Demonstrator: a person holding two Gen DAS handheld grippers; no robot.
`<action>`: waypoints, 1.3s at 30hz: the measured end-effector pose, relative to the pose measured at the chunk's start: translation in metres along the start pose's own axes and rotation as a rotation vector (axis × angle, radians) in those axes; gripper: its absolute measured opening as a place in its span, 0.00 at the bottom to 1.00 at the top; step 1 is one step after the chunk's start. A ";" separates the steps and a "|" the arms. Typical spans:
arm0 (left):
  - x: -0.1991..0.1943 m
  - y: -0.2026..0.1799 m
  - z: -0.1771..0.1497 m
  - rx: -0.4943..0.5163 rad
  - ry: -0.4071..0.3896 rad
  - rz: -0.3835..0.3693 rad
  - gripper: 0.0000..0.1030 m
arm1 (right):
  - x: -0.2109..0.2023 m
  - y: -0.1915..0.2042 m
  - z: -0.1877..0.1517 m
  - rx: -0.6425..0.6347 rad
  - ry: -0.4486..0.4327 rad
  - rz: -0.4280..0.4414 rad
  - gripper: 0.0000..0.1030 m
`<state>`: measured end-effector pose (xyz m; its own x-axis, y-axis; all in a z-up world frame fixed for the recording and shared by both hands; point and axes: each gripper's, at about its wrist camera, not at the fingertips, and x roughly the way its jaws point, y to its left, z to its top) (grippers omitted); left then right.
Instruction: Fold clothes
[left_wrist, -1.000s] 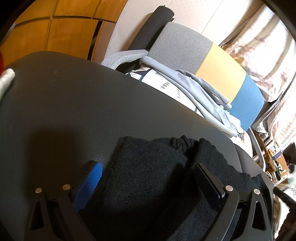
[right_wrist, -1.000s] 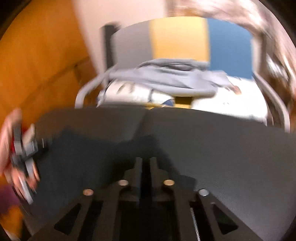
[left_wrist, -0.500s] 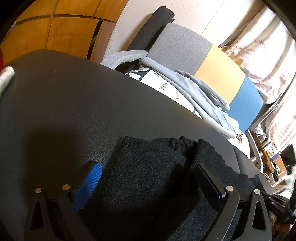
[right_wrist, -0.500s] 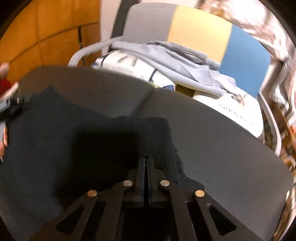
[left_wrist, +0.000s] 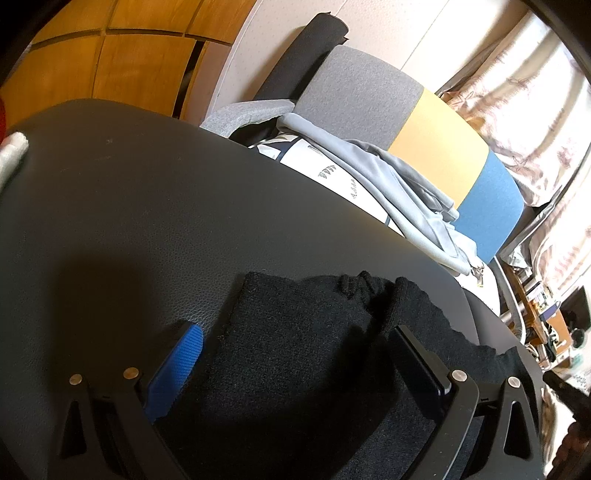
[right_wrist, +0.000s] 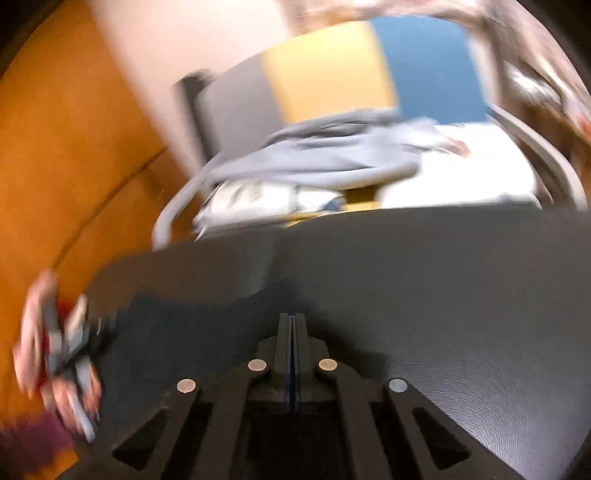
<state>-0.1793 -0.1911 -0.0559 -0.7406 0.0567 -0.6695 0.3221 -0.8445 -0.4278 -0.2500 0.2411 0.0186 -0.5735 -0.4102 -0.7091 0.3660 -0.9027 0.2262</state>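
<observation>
A black knit garment (left_wrist: 295, 354) lies on the dark leather table (left_wrist: 147, 221), its folded edge near the table's far side. My left gripper (left_wrist: 295, 343) is open, its blue-padded fingers (left_wrist: 177, 362) spread over the garment's near part. In the blurred right wrist view my right gripper (right_wrist: 291, 325) has its fingers pressed together above the table (right_wrist: 461, 295), with the dark garment (right_wrist: 177, 325) to its left. I cannot tell whether cloth is between them. The other hand and gripper (right_wrist: 62, 354) show at the left edge.
Behind the table stands a chair with a grey, yellow and blue back (left_wrist: 424, 122), piled with a light grey garment (left_wrist: 388, 177) and white printed cloth (left_wrist: 332, 173). Orange wood panels (left_wrist: 110, 55) are at the left, curtains (left_wrist: 517, 92) at the right.
The left gripper has stayed put over the garment. The right gripper has swung quickly, its view now blurred and shifted right, with the garment further left.
</observation>
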 end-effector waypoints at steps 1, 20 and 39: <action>0.000 0.000 0.000 0.001 0.001 0.001 0.99 | 0.006 0.015 -0.001 -0.087 0.019 -0.035 0.05; -0.001 0.001 0.001 -0.013 -0.002 -0.019 0.99 | 0.021 -0.020 -0.002 0.111 0.008 -0.136 0.00; -0.030 -0.064 -0.004 0.190 -0.059 0.008 0.98 | 0.002 0.044 -0.018 -0.133 0.016 -0.139 0.18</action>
<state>-0.1752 -0.1367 -0.0109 -0.7735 0.0227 -0.6334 0.2151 -0.9306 -0.2961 -0.2220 0.2033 0.0153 -0.6141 -0.2792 -0.7382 0.3780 -0.9251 0.0355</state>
